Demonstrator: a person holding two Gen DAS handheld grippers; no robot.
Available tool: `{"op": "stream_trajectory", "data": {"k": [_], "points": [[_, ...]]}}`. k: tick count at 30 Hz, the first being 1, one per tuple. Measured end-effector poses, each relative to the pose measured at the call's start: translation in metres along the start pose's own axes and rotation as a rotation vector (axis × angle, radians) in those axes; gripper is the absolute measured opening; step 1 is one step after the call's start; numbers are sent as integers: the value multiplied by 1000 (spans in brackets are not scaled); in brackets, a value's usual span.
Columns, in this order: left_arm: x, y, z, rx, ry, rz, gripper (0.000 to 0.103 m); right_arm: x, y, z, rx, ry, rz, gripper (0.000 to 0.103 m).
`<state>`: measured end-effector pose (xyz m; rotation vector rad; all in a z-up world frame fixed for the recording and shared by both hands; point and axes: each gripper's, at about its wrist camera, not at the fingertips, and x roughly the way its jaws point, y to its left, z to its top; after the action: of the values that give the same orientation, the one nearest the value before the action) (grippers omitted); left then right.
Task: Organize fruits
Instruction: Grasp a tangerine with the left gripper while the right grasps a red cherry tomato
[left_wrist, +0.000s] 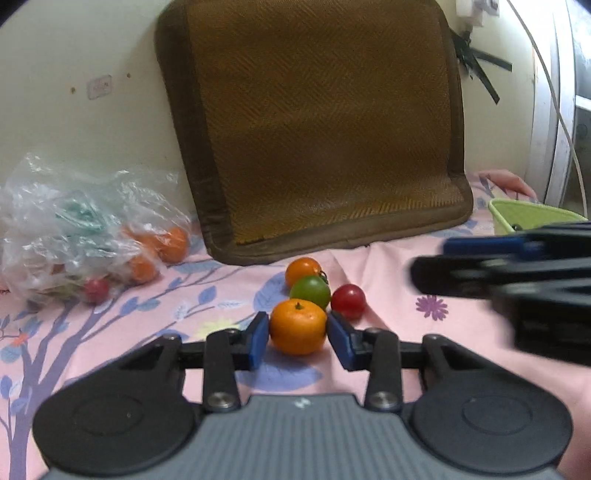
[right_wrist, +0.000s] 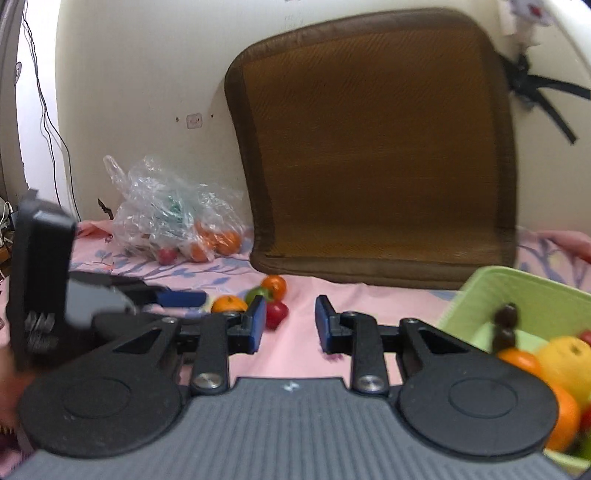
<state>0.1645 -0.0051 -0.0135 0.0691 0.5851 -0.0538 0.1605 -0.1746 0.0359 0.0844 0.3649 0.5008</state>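
My left gripper (left_wrist: 297, 338) is shut on an orange mandarin (left_wrist: 298, 326) that rests on the pink floral sheet, one blue pad against each side. Just behind it lie a green fruit (left_wrist: 310, 291), a smaller orange fruit (left_wrist: 303, 271) and a red one (left_wrist: 348, 301). My right gripper (right_wrist: 290, 325) is open, with only sheet between its pads. In the left wrist view it is a blur at the right (left_wrist: 443, 262). A light green basket (right_wrist: 517, 284) at the right holds several fruits, among them an orange (right_wrist: 521, 360) and a yellow one (right_wrist: 569, 362).
A crumpled clear plastic bag (left_wrist: 74, 229) with more oranges and a red fruit lies at the left by the wall. A brown cushion (left_wrist: 317, 129) leans on the wall behind the fruit. Cables hang along the wall at the far side edges.
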Motion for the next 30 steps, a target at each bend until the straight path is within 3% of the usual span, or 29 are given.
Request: {"op": "stream_trajectory", "data": {"k": [7, 13, 15, 17, 20, 24, 28, 30], "points": [[-31, 24, -20, -145, 17, 4, 35, 47, 1, 5, -5, 67, -1, 32], [-32, 20, -22, -123, 13, 7, 35, 80, 7, 5, -36, 164, 49, 34], [-31, 24, -22, -139, 14, -5, 35, 90, 11, 7, -47, 203, 15, 36], [-31, 28, -23, -161, 14, -20, 35, 93, 11, 7, -51, 233, 5, 28], [-32, 32, -24, -182, 3, -55, 35, 79, 11, 5, -44, 188, -19, 27], [-44, 33, -26, -174, -71, -130, 35, 36, 10, 1, -14, 115, -10, 27], [-55, 17, -26, -107, -100, -239, 35, -22, 6, -14, -44, 92, -27, 27], [-65, 0, -24, -102, -100, -347, 35, -52, 0, -26, -40, 83, -62, 27]]}}
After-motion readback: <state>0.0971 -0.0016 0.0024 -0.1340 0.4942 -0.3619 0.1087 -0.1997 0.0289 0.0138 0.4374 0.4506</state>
